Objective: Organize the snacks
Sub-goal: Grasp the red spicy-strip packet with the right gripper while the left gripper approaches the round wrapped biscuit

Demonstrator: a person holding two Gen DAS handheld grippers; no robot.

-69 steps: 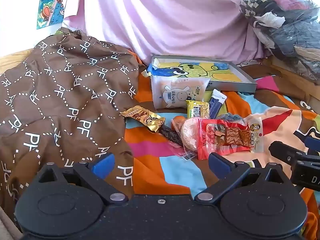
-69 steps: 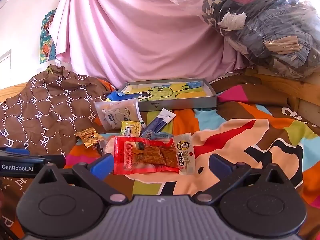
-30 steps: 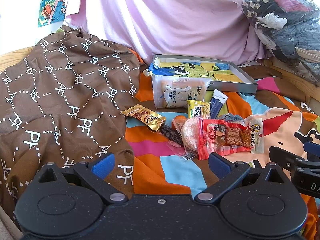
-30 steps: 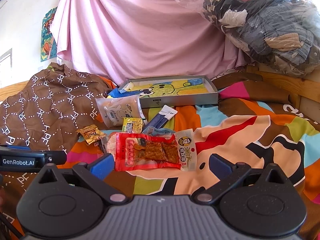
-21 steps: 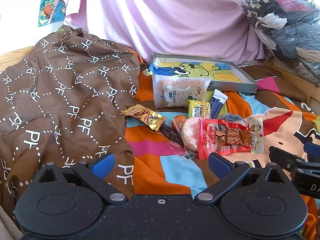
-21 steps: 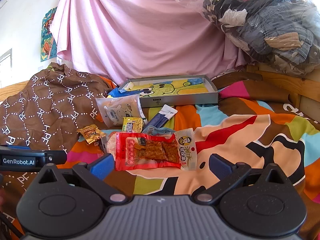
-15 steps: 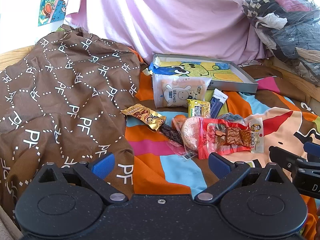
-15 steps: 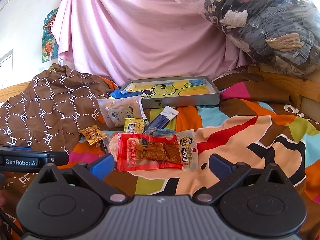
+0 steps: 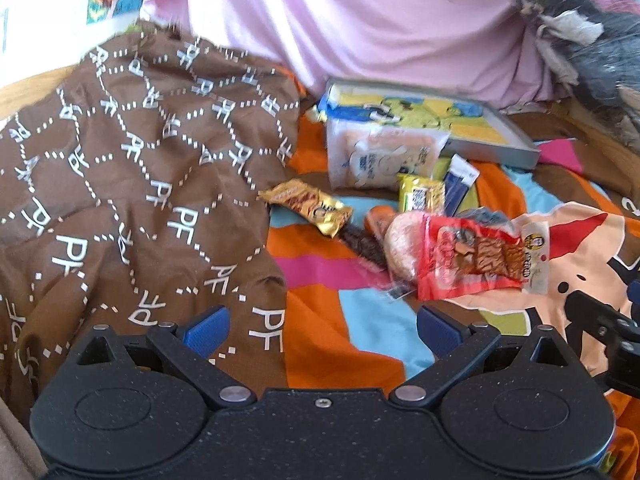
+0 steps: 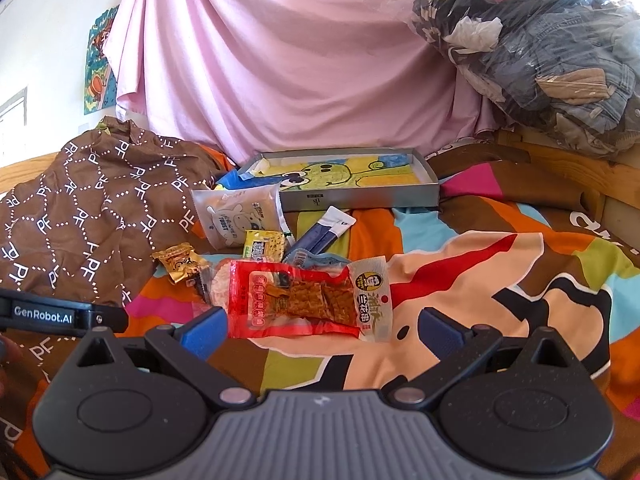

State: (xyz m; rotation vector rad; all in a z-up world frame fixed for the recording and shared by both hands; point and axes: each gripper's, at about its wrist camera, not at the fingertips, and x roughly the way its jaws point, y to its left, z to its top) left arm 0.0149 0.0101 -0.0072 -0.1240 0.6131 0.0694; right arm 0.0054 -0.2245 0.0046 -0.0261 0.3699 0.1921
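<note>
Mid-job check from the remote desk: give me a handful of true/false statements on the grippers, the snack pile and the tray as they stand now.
1. Both grippers are open and empty. True: left gripper and right gripper hold nothing.
2. The red snack packet lies inside the grey tray. False: it lies on the colourful bedspread, nearer than the tray.
3. The white toast packet leans near the tray's front left corner. True.
4. The gold wrapper lies right of the red packet. False: it lies left.
</note>
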